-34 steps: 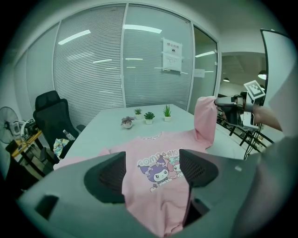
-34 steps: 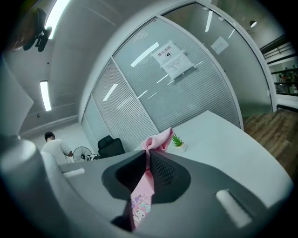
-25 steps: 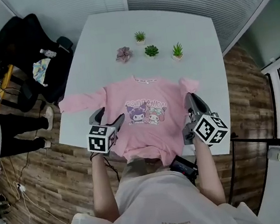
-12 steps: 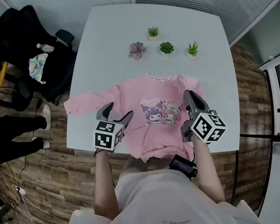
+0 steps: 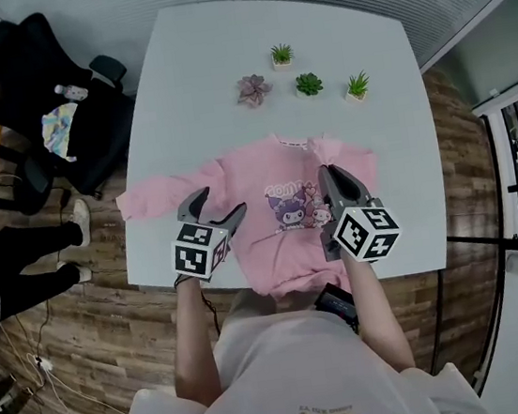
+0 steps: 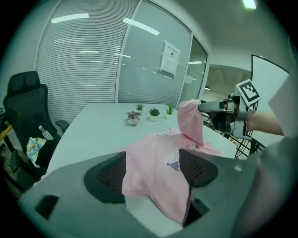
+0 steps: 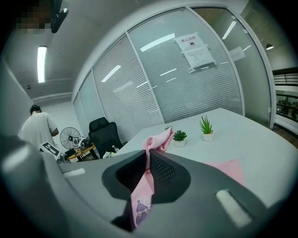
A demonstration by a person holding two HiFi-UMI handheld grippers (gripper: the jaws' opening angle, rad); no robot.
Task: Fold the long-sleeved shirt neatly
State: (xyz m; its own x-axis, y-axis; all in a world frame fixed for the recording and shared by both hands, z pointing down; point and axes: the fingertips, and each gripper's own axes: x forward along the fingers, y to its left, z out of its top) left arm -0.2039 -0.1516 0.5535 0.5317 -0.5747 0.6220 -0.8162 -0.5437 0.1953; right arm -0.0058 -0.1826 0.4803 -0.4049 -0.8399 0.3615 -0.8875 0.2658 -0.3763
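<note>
On a white office table (image 5: 185, 78) a pink long-sleeved shirt (image 5: 258, 201) is spread at the near edge, its sleeve (image 7: 160, 138) pinched in the right gripper (image 7: 147, 155); the left gripper (image 6: 152, 162) is held open.

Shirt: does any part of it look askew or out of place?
The shirt's hem hangs over the table's near edge and the left cuff overhangs the side. The right sleeve is raised, pinched in the right gripper's jaws. No damage.

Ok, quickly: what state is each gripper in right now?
Left gripper: open, jaws apart above the shirt, holding nothing.
Right gripper: closed on the shirt's sleeve.
</note>
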